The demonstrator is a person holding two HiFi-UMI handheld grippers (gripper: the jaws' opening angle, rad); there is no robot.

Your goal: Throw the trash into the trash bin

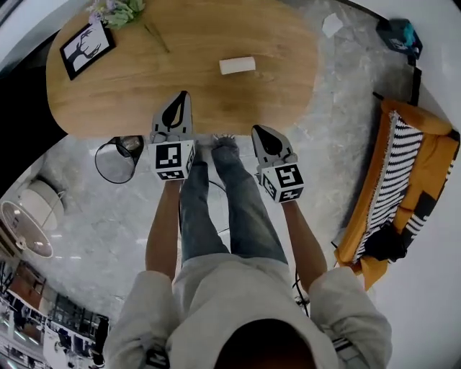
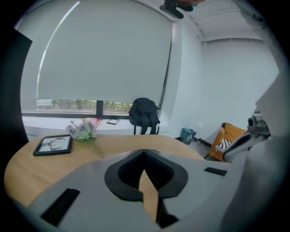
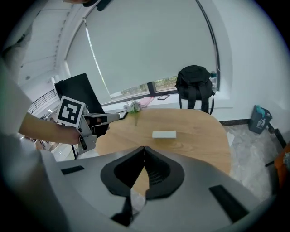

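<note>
- Grey stone floor (image 1: 338,108) surrounds an oval wooden table (image 1: 144,79) in the head view. A white block (image 1: 237,65) lies flat on the tabletop, alone, toward the far side.
- A picture frame (image 1: 86,49) and flowers (image 1: 115,11) sit at the table's left end.
- A wire trash bin (image 1: 119,158) stands on the floor just off the table's near edge, left of the person's legs (image 1: 223,209).
- The left gripper (image 1: 181,97) and right gripper (image 1: 261,131) point toward the table at its near edge, apart from the block.
- An orange chair (image 1: 425,155) stands at the right.
- Left gripper view: the jaws are pressed together with nothing between them. Beyond the table, a black backpack (image 2: 144,115) sits by the window.
- Right gripper view: the jaws are closed and empty. The white block lies ahead on the table, untouched.
</note>
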